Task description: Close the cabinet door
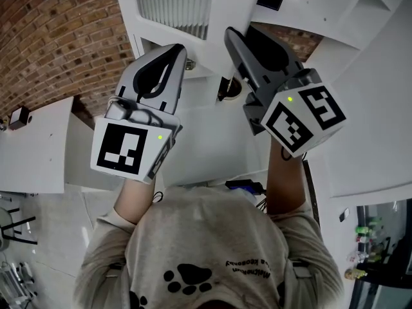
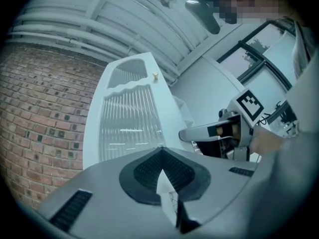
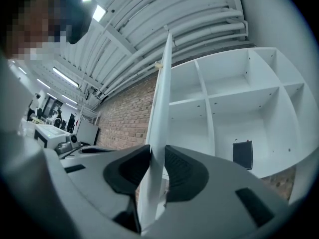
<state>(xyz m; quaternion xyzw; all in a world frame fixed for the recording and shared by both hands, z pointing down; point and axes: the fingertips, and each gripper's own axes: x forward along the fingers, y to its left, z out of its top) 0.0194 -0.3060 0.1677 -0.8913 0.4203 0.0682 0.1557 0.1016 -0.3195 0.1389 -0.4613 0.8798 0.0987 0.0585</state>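
Note:
The white cabinet door [image 1: 174,5] has a ribbed glass panel [image 2: 129,123] and a small knob [image 2: 155,75]. It stands open, edge-on in the right gripper view. My right gripper [image 3: 157,156] is shut on the door's edge [image 3: 160,108], a dark pad [image 3: 130,171] pressing on each side. In the head view the right gripper [image 1: 230,36] reaches up toward the door frame. My left gripper [image 2: 160,152] is shut and holds nothing. It points at the glass panel, beside the right gripper [image 2: 199,132]. In the head view the left gripper [image 1: 177,51] is just below the door.
The open white cabinet [image 3: 234,98] shows bare shelves and a dark rectangle [image 3: 242,154] on its back wall. A brick wall [image 1: 45,37] runs at the left, with a white counter [image 1: 35,147] below it. The person's grey shirt [image 1: 206,250] fills the bottom of the head view.

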